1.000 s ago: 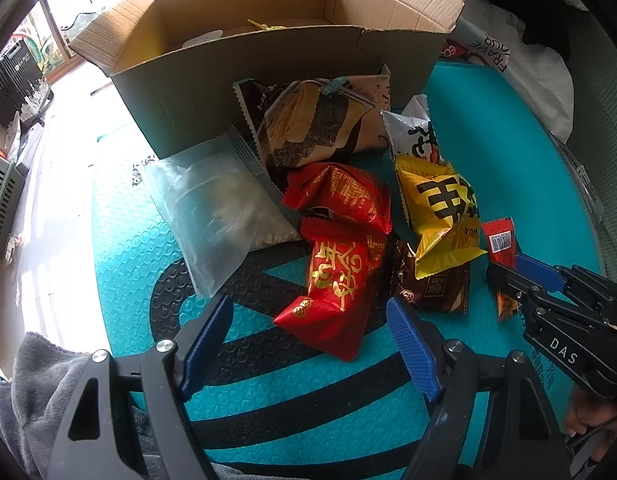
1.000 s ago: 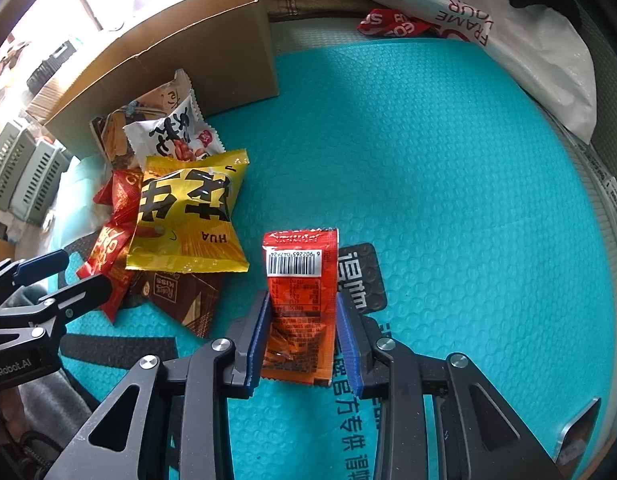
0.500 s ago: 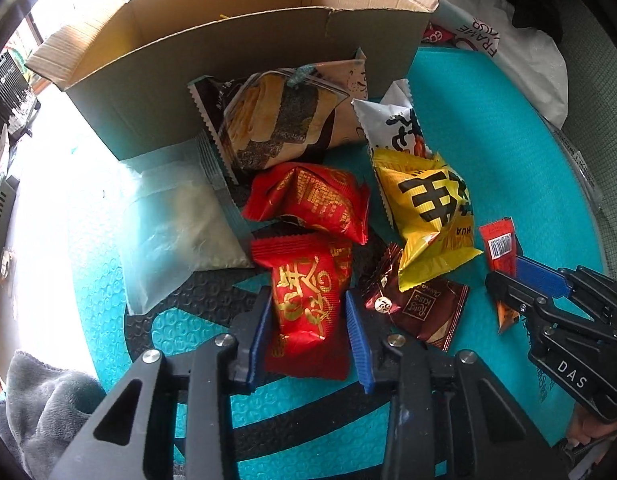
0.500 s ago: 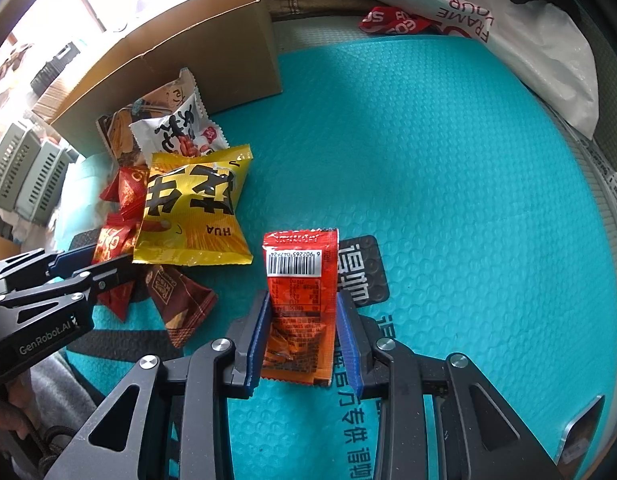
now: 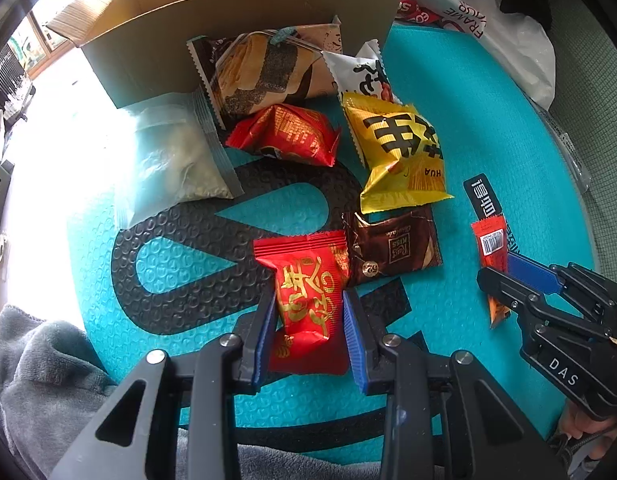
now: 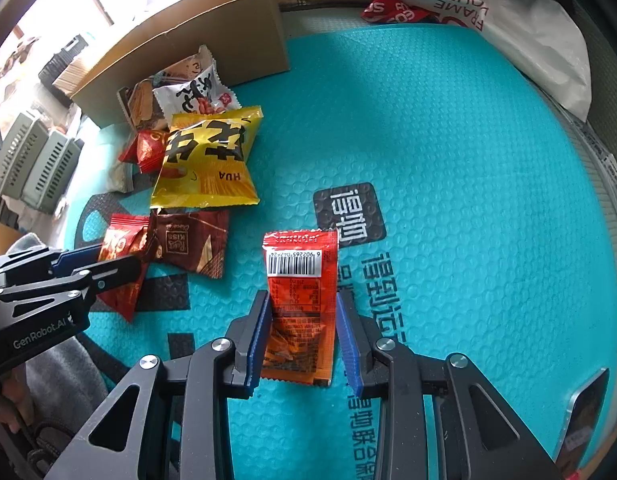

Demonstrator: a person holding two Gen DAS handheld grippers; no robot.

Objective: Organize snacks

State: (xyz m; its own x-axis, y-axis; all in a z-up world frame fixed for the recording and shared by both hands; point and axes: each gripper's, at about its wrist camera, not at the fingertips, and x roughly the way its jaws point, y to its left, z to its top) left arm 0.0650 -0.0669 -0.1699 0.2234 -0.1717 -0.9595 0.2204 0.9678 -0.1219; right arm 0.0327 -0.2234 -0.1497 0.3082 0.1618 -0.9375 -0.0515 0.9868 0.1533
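My left gripper (image 5: 308,322) is shut on a red snack bag with gold characters (image 5: 306,280), held just off the teal mat; it also shows in the right wrist view (image 6: 120,256). My right gripper (image 6: 302,330) is shut on a small red-orange sachet with a barcode (image 6: 298,276), also seen in the left wrist view (image 5: 490,240). On the mat lie a brown chocolate pack (image 5: 392,244), a yellow bag (image 5: 400,156), another red bag (image 5: 286,134), a white peanut bag (image 5: 364,74), a seaweed-roll bag (image 5: 260,72) and a clear bag of white powder (image 5: 172,160).
An open cardboard box (image 5: 228,16) stands behind the pile. A white plastic bag (image 6: 488,12) lies at the far right. A grey cloth (image 5: 40,376) is at the near left. Grey crates (image 6: 32,164) stand left of the mat.
My left gripper moved forward, closed on the red gold-lettered bag and drew it back out of the pile, uncovering the brown pack. My right gripper still holds the sachet.
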